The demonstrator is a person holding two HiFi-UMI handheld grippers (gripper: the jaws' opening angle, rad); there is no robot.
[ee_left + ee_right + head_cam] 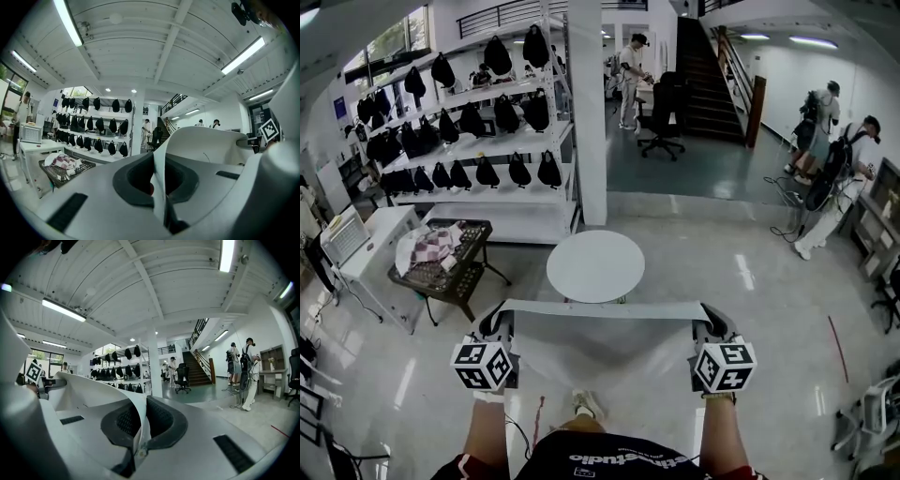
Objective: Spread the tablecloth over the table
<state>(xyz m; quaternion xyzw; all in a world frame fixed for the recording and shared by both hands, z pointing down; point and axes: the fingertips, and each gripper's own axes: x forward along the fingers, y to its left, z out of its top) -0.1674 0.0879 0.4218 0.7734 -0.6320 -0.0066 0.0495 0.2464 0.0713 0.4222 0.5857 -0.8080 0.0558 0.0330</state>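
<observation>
Dark crate [476,242] at left holds crumpled checked cloths [427,246]. Plain pale tablecloth [605,347] hangs stretched between left tongs [497,323] and right tongs [712,323]. Each is clamped tight on a top corner, in the air just short of the round white bench [595,265].

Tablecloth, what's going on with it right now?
A person is holding the tablecloth stretched out between two hand-held grippers. The left gripper and the right gripper are each clamped shut on a corner of its top edge, and the rest hangs down in front of the person. The round white table stands just ahead with its top bare, so the cloth has not been laid over it yet.
</observation>
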